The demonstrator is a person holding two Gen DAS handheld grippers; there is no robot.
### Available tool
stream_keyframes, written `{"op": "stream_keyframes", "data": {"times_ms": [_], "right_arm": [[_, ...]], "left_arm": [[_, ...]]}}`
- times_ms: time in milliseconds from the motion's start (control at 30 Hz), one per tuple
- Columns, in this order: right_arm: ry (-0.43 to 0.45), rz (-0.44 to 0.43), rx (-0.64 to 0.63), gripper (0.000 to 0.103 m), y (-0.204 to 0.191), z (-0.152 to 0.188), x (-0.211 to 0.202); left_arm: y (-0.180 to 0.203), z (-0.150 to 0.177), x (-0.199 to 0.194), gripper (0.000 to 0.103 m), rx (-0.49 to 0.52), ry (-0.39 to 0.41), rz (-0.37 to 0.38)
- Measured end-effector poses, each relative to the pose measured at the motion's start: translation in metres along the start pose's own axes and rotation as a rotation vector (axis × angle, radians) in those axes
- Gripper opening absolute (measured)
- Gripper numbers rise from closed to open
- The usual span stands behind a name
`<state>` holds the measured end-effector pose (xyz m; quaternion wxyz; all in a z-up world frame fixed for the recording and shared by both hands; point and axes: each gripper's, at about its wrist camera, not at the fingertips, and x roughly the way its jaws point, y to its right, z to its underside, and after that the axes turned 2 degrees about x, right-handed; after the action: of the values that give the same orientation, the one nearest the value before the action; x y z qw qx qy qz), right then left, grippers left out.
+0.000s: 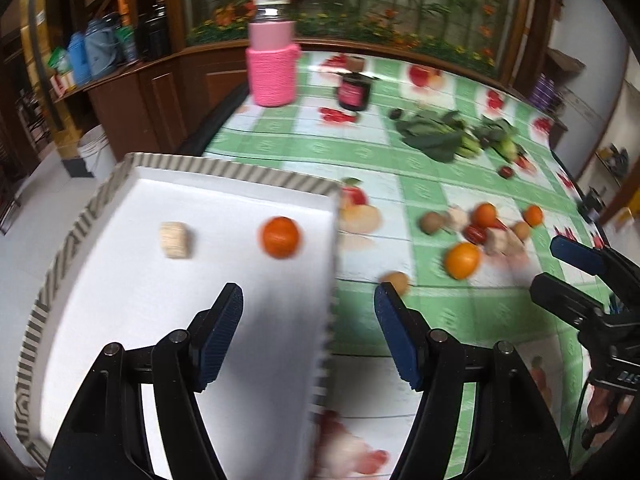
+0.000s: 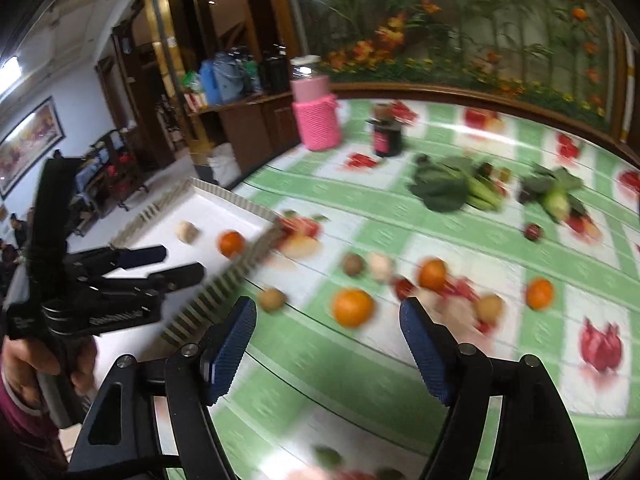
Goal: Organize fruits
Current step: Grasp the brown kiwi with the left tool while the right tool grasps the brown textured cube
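Tablecloth (image 1: 420, 184), checked green and white with printed fruit, covered the one table. One white tray (image 1: 132, 300) with a striped rim sat at its near left corner. One pink knit-sleeved jar (image 1: 272, 64) and one small dark jar (image 1: 354, 92) stood at the far side, with two bunches of leafy greens (image 1: 434, 134) to their right.

Two things lay in the tray, well apart: one orange (image 1: 281, 237) and one pale beige piece (image 1: 176, 239). On the cloth right of the tray lay a loose cluster: three oranges (image 2: 352, 307), three brown round fruits (image 2: 272, 299), some small red and pale pieces too blurred to count, and one dark red fruit (image 2: 534, 232) apart near the greens.

The left gripper (image 1: 310, 300) hung over the tray's right edge, jaws apart and empty. The right gripper (image 2: 328, 316) hung over the cluster, jaws spread, nothing between them.
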<state>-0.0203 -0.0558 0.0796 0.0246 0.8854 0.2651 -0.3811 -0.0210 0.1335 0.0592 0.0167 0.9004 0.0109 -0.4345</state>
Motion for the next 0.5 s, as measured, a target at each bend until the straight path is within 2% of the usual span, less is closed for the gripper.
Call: {"op": "stream_keyframes", "data": {"times_ms": [233, 500], "right_arm": [[-0.033, 0.1, 0.027, 0.076, 0.038, 0.03, -0.009], [-0.061, 0.134, 0.063, 0.073, 0.066, 0.034, 0.004]], "left_arm": [[0.04, 0.008, 0.003, 0.067, 0.068, -0.019, 0.033], [0.063, 0.01, 0.017, 0.067, 0.15, -0.036, 0.032]]}}
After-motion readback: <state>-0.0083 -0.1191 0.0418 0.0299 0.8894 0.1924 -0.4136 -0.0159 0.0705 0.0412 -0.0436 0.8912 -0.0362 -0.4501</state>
